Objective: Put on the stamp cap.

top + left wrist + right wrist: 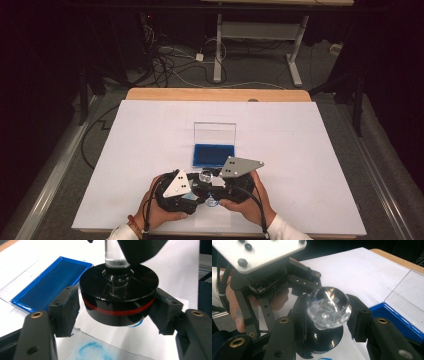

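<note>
The right hand-held gripper (325,315) clamps the stamp's (119,296) clear knob, holding it on the paper (140,340) just before the blue ink pad (214,155), while the left hand-held gripper (113,312) stands open around its black base, so lifting straight up likely comes next.

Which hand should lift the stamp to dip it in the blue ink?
Right. The right gripper is shut on the stamp's clear knob, so it can lift straight away. The left gripper's pads stand loose beside the black base, not pressing it.
</note>
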Demonstrator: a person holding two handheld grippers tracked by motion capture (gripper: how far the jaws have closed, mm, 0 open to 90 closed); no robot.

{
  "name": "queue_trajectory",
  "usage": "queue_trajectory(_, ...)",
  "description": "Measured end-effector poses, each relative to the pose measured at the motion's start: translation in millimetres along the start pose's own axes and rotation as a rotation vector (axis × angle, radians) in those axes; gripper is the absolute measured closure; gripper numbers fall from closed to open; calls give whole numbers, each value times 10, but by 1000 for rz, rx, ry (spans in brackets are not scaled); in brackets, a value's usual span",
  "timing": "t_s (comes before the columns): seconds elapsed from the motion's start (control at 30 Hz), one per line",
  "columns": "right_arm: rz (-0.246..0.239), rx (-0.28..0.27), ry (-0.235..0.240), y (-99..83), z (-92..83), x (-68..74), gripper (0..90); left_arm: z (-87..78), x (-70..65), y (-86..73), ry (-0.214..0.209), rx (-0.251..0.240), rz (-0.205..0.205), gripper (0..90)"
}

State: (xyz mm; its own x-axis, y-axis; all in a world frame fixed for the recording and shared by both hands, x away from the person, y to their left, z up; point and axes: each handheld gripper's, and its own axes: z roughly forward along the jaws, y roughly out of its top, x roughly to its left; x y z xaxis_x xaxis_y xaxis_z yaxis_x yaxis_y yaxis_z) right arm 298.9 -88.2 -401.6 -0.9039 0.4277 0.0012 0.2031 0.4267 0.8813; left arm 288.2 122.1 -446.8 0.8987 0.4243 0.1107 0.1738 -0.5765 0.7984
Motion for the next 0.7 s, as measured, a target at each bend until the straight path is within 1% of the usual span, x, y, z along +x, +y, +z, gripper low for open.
queue_trajectory(0.1,-5,5,-3,-6,11,6,570,8,-9,3,19,4,0,258)
queue_trajectory(0.17,-8,5,-1,-4,8,4,570,8,-5,0,13,-4,-4,251)
queue_trajectory(0.23,-5,2,-1,-1,2,3,570,14,-5,-1,23,2,-3,235)
queue_trajectory(0.37,-7,2,-2,0,-4,-1,570,24,4,-11,24,2,-9,210)
queue_trajectory(0.43,-7,-3,-3,1,-10,-5,570,24,5,-13,30,1,-6,193)
queue_trajectory(0.5,-7,-5,-2,5,-20,-11,570,19,10,-14,24,-5,-6,191)
queue_trajectory(0.6,-10,-8,-2,12,-36,-17,570,16,11,-14,25,-5,-1,187)
queue_trajectory(0.67,-10,-9,-6,14,-44,-21,570,24,13,-12,11,-16,16,177)
queue_trajectory(0.7,-10,-9,-5,15,-48,-26,570,14,9,-15,26,0,9,175)
